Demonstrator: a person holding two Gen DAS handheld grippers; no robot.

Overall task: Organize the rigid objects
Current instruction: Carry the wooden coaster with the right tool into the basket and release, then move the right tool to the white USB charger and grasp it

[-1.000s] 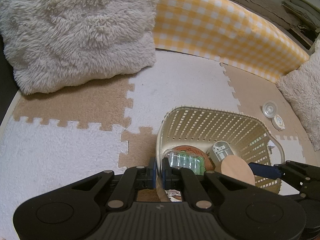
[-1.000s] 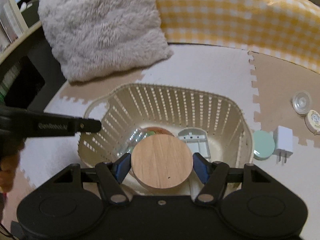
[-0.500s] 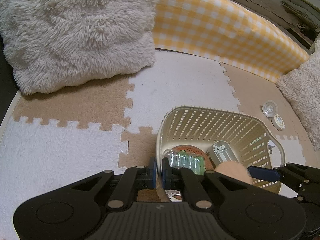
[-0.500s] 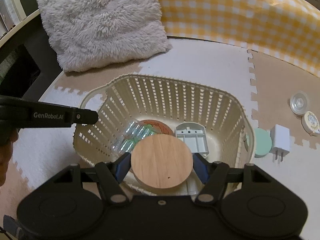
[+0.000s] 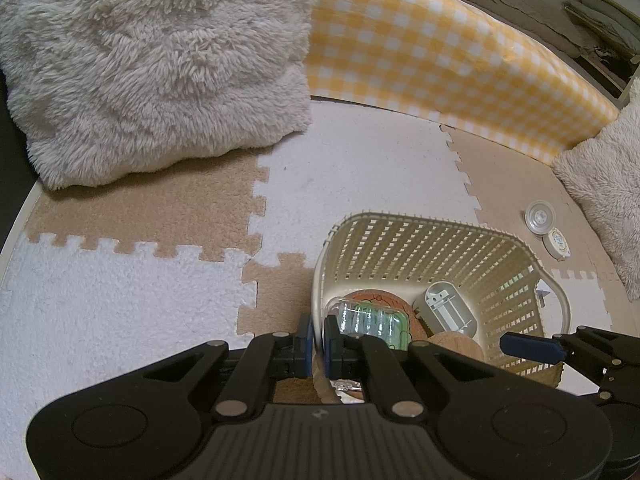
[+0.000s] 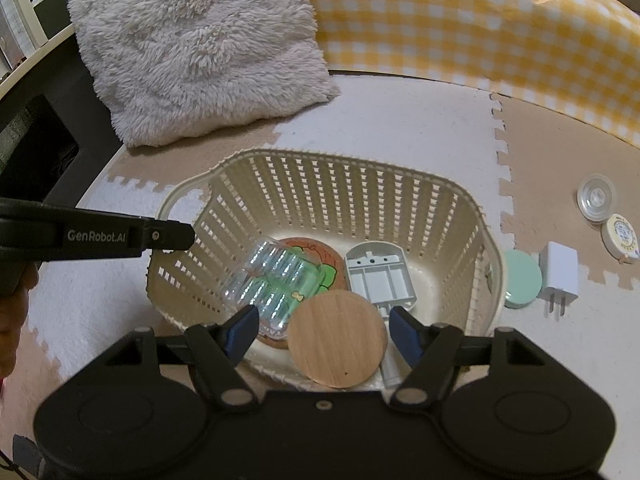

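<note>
- Right wrist view shows the right tool (image 6: 320, 326) spreading its jaws over the basket (image 6: 486, 240); the wooden disc (image 6: 338, 338) sits between the pads, but neither pad touches it now, so it looks released and lies or drops at the basket's near side.
- Left tool (image 5: 316, 338) is pressed together on the basket's near-left rim, pinching the wall and, I judge, steadying the basket.
- Already inside the basket: a clear blister pack (image 6: 276, 280) lying over a round cork coaster (image 6: 326, 256), and a grey plastic cover (image 6: 378, 276) to the right of them. The left wrist view shows the same pack (image 5: 370, 320) and cover (image 5: 448, 310) on the basket floor.
- Still outside, on the floor mat (image 6: 400, 120) to the basket's right: a mint-green disc (image 6: 522, 278) touching or just beside the basket wall, a white charger (image 6: 558, 276) just beyond it, then a clear round lid (image 6: 597, 198) and a small round tin (image 6: 621, 238) further out.
- By my count roughly half the job is done: four things are in the basket, counting the wooden disc, and four remain on the mat.
- Next likely pick is the green disc, being nearest. It lies flat and close to the wall, so getting a pad in on that side may be awkward.
- Two fluffy cushions (image 5: 152, 64) and the checked bolster (image 5: 440, 48) behind the basket look like furnishings, not part of the sorting.
</note>
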